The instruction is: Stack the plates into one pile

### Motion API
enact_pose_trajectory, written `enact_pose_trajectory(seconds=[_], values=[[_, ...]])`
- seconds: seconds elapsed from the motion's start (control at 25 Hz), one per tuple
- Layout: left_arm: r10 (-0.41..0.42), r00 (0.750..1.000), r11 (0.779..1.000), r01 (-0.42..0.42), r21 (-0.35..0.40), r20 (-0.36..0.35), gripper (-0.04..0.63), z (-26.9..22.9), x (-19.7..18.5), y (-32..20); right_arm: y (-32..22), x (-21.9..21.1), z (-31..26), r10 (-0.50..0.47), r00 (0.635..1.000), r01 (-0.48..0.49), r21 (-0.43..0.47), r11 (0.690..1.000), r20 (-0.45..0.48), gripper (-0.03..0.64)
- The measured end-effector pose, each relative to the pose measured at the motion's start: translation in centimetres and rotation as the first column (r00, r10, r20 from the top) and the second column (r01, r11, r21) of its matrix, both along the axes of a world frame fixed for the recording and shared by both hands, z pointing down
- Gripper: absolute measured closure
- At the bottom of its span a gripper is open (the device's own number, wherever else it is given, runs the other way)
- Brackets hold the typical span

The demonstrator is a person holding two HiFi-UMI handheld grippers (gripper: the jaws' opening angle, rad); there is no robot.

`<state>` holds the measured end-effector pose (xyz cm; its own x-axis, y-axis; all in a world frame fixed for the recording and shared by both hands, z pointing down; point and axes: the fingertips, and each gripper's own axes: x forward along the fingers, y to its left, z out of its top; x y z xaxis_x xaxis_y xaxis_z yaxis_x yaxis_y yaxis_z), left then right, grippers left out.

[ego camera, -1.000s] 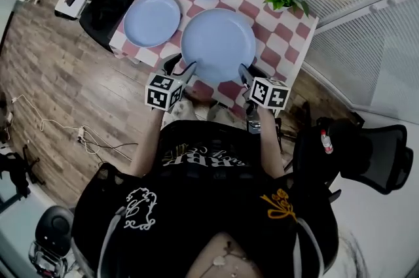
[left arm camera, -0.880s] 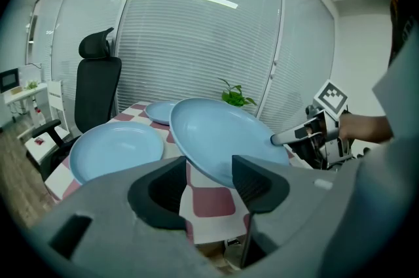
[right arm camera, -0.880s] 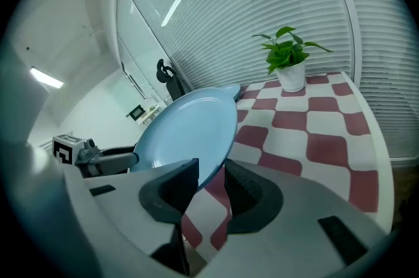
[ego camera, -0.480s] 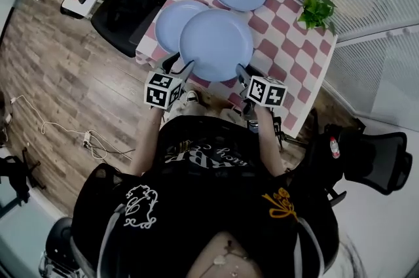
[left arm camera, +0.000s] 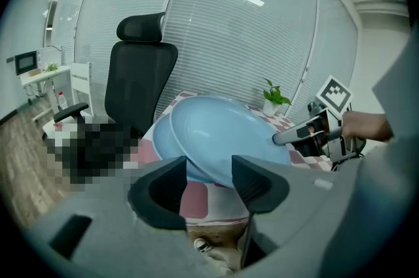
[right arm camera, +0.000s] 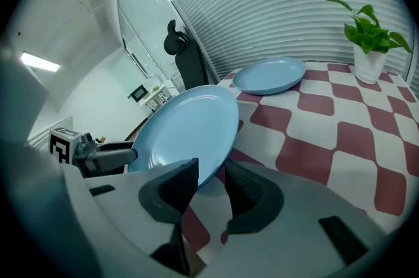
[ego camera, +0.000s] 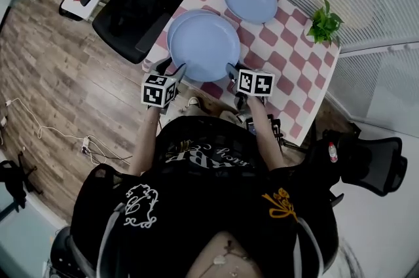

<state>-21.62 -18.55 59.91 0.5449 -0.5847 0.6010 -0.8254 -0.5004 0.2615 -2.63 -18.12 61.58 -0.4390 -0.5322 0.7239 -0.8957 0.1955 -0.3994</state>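
Note:
A large blue plate (ego camera: pixel 205 46) hangs between my two grippers. My left gripper (ego camera: pixel 175 71) is shut on its near left rim and my right gripper (ego camera: pixel 232 72) on its near right rim. Below it on the checked table (ego camera: pixel 294 74) lies a second blue plate (ego camera: pixel 174 23), of which only the left edge shows. In the left gripper view the held plate (left arm camera: pixel 226 133) tilts above that lower plate (left arm camera: pixel 165 142), and its rim runs between my left gripper's (left arm camera: pixel 209 182) jaws. The right gripper view shows the held plate (right arm camera: pixel 183 133) in my right gripper (right arm camera: pixel 211 182). A third blue plate (right arm camera: pixel 270 76) lies further back.
A potted plant (ego camera: pixel 325 23) stands at the table's far right corner. A black office chair (ego camera: pixel 141 5) is close to the table's left side and another black chair (ego camera: pixel 370 162) stands at the right. Wooden floor with cables lies to the left.
Both grippers have carried the large plate leftwards across the table. It was beside the left plate and now covers nearly all of it.

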Motion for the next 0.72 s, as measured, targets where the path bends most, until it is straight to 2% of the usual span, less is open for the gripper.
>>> enact_pose_trajectory(seconds=[0.24, 0.48, 0.64, 0.72], values=[[-0.021, 1.000, 0.998, 0.021, -0.057, 0.000, 0.371, 1.6, -1.2, -0.7, -1.0, -1.2, 1.7, -0.013, 1.000, 0.012, -0.058, 0.998, -0.008, 0.494], [-0.050, 0.999, 0.994, 0.050, -0.097, 0.001, 0.371, 2.9, -1.9, -1.6, -2.0, -1.7, 2.0, 0.018, 0.999, -0.016, -0.054, 0.998, 0.028, 0.494], [-0.064, 0.998, 0.996, 0.064, -0.066, 0.001, 0.371, 2.4, -1.9, -2.6, -3.0, -1.7, 1.8, 0.053, 0.996, -0.049, -0.048, 0.998, 0.067, 0.493], [-0.052, 0.999, 0.997, 0.053, -0.054, 0.015, 0.370, 2.3, -1.6, -2.8, -3.2, -1.7, 1.8, 0.039, 0.998, -0.037, -0.036, 0.999, 0.050, 0.492]])
